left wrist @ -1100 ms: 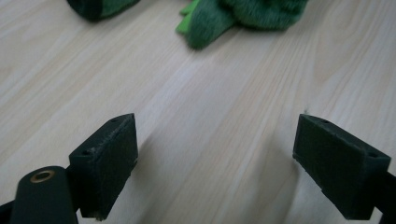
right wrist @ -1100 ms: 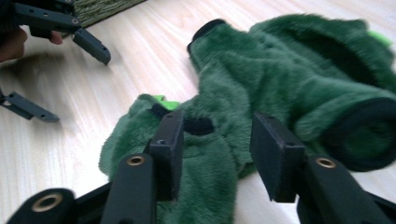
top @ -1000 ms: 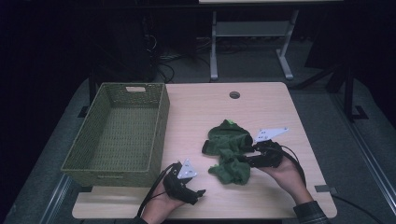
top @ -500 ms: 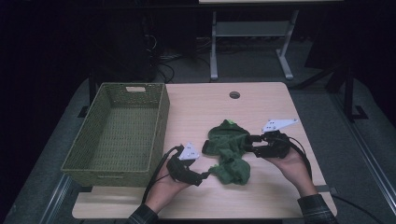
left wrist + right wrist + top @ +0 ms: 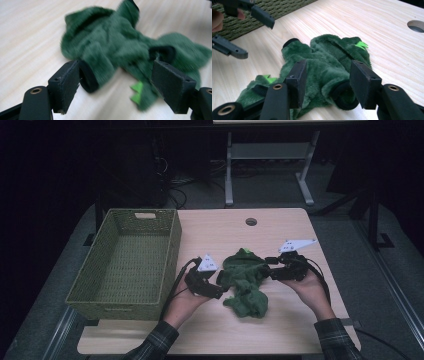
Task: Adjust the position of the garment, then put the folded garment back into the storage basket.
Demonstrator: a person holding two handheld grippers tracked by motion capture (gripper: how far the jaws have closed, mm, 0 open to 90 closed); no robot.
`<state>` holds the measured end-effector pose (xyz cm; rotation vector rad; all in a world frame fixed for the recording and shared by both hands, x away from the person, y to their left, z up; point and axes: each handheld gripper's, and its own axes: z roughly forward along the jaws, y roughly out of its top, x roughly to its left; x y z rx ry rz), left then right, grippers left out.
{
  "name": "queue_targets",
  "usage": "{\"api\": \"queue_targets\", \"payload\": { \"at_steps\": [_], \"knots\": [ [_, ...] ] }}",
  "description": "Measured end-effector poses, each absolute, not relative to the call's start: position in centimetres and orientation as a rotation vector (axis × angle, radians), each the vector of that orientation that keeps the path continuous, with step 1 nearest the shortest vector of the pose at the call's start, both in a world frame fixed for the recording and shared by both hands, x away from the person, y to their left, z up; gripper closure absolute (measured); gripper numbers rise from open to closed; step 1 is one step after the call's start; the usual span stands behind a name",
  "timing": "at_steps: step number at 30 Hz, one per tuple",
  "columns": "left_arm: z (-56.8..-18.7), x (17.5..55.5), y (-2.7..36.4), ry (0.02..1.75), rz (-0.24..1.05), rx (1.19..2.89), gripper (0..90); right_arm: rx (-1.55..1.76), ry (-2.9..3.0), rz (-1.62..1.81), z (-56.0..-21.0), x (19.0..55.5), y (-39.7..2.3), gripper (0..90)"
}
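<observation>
A fuzzy dark green garment (image 5: 245,282) with black cuffs and bright green spikes lies crumpled on the wooden table (image 5: 280,330). My left gripper (image 5: 221,286) is at its left edge. In the left gripper view the jaws (image 5: 117,67) stand wide on either side of a black-cuffed sleeve (image 5: 96,67); they have just been closing a little, and the pads do not press it. My right gripper (image 5: 270,269) is at the garment's right edge. Its jaws (image 5: 329,63) stand apart around another cuffed sleeve (image 5: 337,85), which looks unsqueezed. The left gripper (image 5: 249,32) also appears far off in the right gripper view.
An empty woven olive basket (image 5: 172,250) stands on the left part of the table, close to my left hand; its wall (image 5: 274,7) is seen in the right gripper view. A round cable hole (image 5: 251,221) lies near the far edge. Dark floor and desk legs surround the table.
My left hand has moved away from the table's front edge up to the garment's left side. The right gripper has shifted slightly farther back and to the right.
</observation>
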<state>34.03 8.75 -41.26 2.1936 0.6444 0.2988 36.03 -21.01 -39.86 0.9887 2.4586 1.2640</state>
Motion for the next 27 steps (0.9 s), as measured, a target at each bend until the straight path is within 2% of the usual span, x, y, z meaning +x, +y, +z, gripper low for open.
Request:
{"api": "queue_targets", "payload": {
  "at_steps": [13, 22, 27],
  "knots": [
    [-41.0, 39.2, 6.4, 0.651, 0.327, 2.185, 23.9, 1.057, 2.431, 1.256, -40.1, 39.9, -21.2, 46.5],
    [-42.3, 42.3, 5.9, 0.681, 0.353, 2.213, 33.9, 1.104, 2.460, 1.175, -41.7, 42.4, -21.3, 47.3],
    [-43.6, 43.6, 6.0, 0.713, 0.327, 2.223, 40.9, 1.128, 2.500, 1.150, -43.1, 43.4, -21.3, 48.7]
  ]
}}
